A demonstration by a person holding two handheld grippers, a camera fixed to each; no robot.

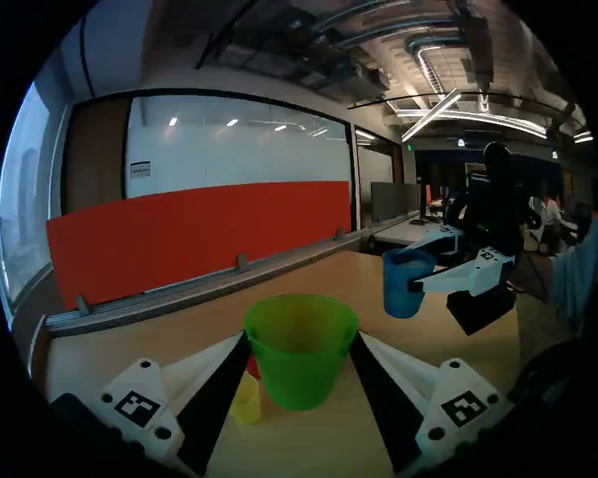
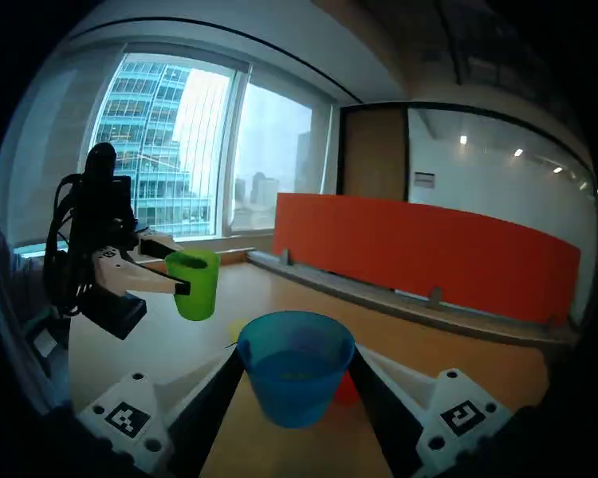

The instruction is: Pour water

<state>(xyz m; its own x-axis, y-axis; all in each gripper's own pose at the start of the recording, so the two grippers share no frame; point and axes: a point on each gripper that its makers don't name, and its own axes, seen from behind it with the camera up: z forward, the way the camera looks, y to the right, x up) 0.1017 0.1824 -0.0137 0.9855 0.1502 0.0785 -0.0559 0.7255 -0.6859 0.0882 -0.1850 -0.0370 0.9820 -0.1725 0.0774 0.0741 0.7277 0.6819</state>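
1. Green translucent plastic cup (image 1: 301, 350) stands upright between the fingers of the left gripper (image 1: 300, 341); both press on its sides.
2. Both fingers of the right gripper (image 2: 296, 354) clamp the blue translucent plastic cup (image 2: 296, 378), upright; it seems to hold some water.
3. In the left gripper view, the blue cup is at 2 o'clock from the green one, apart.
4. Small yellow cup (image 1: 247, 398) stands on the wooden table (image 1: 331, 275), at 7 o'clock from the green cup.
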